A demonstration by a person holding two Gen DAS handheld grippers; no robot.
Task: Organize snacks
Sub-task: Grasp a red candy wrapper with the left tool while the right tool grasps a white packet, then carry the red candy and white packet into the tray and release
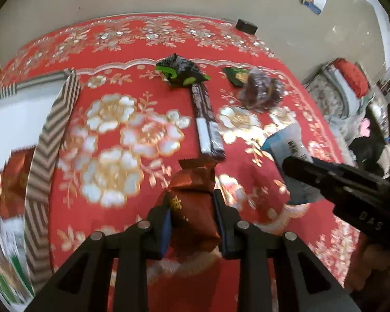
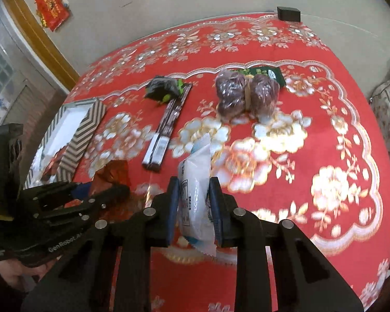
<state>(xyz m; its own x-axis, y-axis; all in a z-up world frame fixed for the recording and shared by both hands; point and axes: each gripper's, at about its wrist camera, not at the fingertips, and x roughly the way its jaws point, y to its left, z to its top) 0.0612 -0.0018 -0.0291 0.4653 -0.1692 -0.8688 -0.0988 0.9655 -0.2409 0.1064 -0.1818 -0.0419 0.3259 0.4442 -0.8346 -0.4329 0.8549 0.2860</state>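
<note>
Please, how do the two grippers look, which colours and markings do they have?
Both the left gripper and the right gripper are matte black, with angular cut-out arms, round silver pins and blue pads. White lettering marks their bodies. No cables or sleeves show.

On tablecloth [image 2: 325, 83]: box [image 2: 72, 130] far left, long bar [image 2: 166, 122] centre, wrapped bundle [image 2: 247, 93] right (flat packet [image 2: 267, 74] behind it), crumpled wrapper [image 2: 163, 89] behind bar.

Red-brown snack packet [image 1: 195, 205] between left gripper [image 1: 192, 221] jaws above red tablecloth [image 1: 117, 59]
</note>
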